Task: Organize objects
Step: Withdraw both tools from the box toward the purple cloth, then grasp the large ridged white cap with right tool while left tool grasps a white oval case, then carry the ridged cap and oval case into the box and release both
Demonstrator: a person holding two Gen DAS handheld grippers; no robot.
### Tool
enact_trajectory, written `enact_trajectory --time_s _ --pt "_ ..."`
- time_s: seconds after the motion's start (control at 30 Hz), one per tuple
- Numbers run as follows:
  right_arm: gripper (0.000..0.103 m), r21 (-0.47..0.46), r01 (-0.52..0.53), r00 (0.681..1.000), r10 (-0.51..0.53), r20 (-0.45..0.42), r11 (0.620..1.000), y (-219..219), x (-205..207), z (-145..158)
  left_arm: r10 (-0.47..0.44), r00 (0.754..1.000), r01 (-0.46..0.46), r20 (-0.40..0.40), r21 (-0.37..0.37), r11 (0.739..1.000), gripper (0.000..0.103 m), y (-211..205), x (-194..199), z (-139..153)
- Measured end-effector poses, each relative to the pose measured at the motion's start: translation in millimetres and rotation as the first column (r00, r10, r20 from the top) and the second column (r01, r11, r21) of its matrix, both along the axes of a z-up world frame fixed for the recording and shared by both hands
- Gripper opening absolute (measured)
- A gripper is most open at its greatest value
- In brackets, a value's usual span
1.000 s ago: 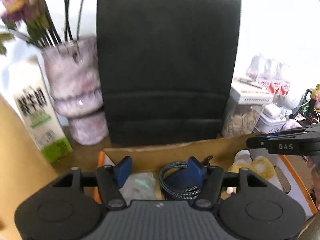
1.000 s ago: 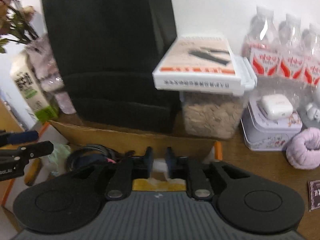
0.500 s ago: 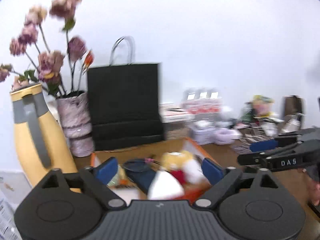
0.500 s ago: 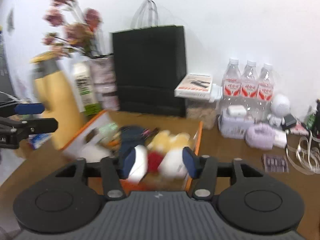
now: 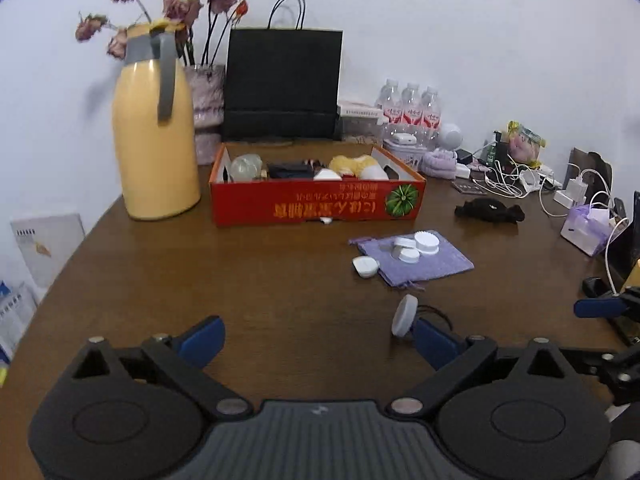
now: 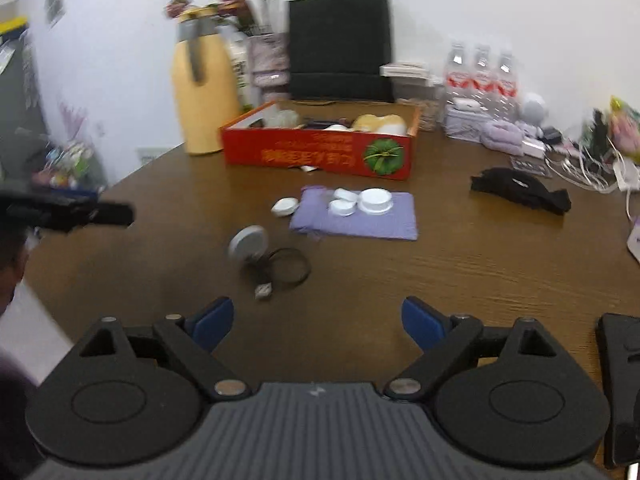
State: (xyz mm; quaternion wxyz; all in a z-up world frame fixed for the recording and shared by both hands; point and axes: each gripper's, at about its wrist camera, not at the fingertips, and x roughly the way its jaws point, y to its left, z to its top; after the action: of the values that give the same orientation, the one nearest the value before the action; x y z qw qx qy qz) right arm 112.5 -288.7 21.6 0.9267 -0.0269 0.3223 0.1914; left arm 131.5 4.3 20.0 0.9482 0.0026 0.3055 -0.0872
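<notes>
Table (image 5: 280, 280) now stretches between both pulled-back grippers — left gripper (image 5: 316, 338) and right gripper (image 6: 318, 322), jaws just spread and empty — and the far red box (image 5: 316, 204), so that drop looks done, with white caps (image 6: 362, 200) on the purple cloth (image 6: 396, 222) left.

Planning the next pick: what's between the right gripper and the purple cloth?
Right wrist view: a round white charger puck with its coiled black cable, short of the purple cloth. Otherwise bare table.

The red box (image 5: 316, 204) near the worktop's far edge carries a line of orange Chinese characters on its front wall, upside down and too small to read, beside a green pumpkin picture. Bottle labels (image 5: 412, 114) unreadable.
</notes>
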Motion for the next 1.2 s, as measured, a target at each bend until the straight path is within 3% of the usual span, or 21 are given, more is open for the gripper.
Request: enact_trajectory --time_s 0.13,0.17,0.27,0.33,0.43,0.5,0.57,0.6,0.63,0.67,0.7,0.73,0.83,1.0,1.2 --pt "0.091 0.032 0.051 0.997 -0.052 0.059 0.998 -4.6 17.9 2.1 -0.076 0.996 0.078 0.051 -0.058 0.995 0.098 -9.8 30.0 -3.3" --pt "0.087 0.033 0.070 0.994 -0.072 0.079 0.997 -5.3 25.1 1.8 -0.088 0.995 0.091 0.051 -0.057 0.994 0.091 -14.5 43.6 -7.6" --pt "0.070 -0.028 0.128 0.984 -0.123 0.126 0.991 0.3 60.7 -6.3 -0.107 0.994 0.107 0.006 -0.035 0.994 0.076 -31.0 91.6 -21.9" --pt "0.068 -0.059 0.130 0.982 -0.120 0.143 0.990 5.3 88.0 -11.8 -0.155 0.988 0.155 -0.007 -0.043 0.987 0.075 -40.1 117.8 -29.4" --pt "0.066 -0.084 0.104 0.987 -0.092 0.134 0.991 14.3 129.8 -19.8 -0.205 0.979 0.205 -0.017 0.021 0.979 0.074 -56.5 145.5 -46.3" --pt "0.064 -0.107 0.101 0.988 -0.087 0.125 0.989 20.7 154.5 -27.7 -0.220 0.973 0.222 -0.061 0.014 0.975 0.066 -61.9 162.5 -58.9" --pt "0.062 -0.113 0.087 0.992 -0.076 0.096 0.990 26.4 175.6 -35.7 -0.244 0.965 0.244 -0.097 -0.008 0.970 0.050 -64.4 174.5 -69.0" --pt "0.059 -0.105 0.082 0.994 -0.074 0.080 0.991 27.4 184.8 -39.9 -0.258 0.960 0.258 -0.111 -0.016 0.966 0.045 -65.0 179.8 -73.5" --pt "0.057 -0.093 0.081 0.996 -0.076 0.055 0.992 28.1 195.0 -45.8 -0.265 0.956 0.264 -0.124 -0.021 0.964 0.031 -65.0 182.7 -77.4" --pt "0.048 -0.084 0.082 0.996 -0.079 0.039 0.993 28.1 201.9 -50.5 -0.268 0.957 0.267 -0.113 -0.026 0.963 0.028 -62.5 182.0 -79.9" --pt "0.039 -0.080 0.087 0.996 -0.085 0.025 0.993 28.6 207.9 -55.7 -0.269 0.957 0.267 -0.108 -0.034 0.963 0.028 -60.5 182.0 -81.3" --pt "0.037 -0.075 0.098 0.995 -0.098 0.007 0.992 29.2 212.7 -62.0 -0.271 0.957 0.267 -0.105 -0.043 0.963 0.028 -58.2 181.2 -81.8" --pt "0.037 -0.026 0.128 0.992 -0.128 0.017 0.991 26.4 213.9 -71.4 -0.259 0.961 0.255 -0.098 -0.049 0.966 0.028 -55.4 179.1 -81.5" --pt "0.036 -0.044 0.148 0.988 -0.145 0.053 0.988 32.1 205.6 -72.2 -0.206 0.973 0.202 -0.100 -0.041 0.978 0.027 -54.4 177.7 -76.4" --pt "0.036 -0.016 0.171 0.983 -0.169 0.077 0.985 27.6 184.8 -53.2 -0.132 0.990 0.131 -0.039 -0.024 0.991 0.027 -43.9 146.2 -45.9"
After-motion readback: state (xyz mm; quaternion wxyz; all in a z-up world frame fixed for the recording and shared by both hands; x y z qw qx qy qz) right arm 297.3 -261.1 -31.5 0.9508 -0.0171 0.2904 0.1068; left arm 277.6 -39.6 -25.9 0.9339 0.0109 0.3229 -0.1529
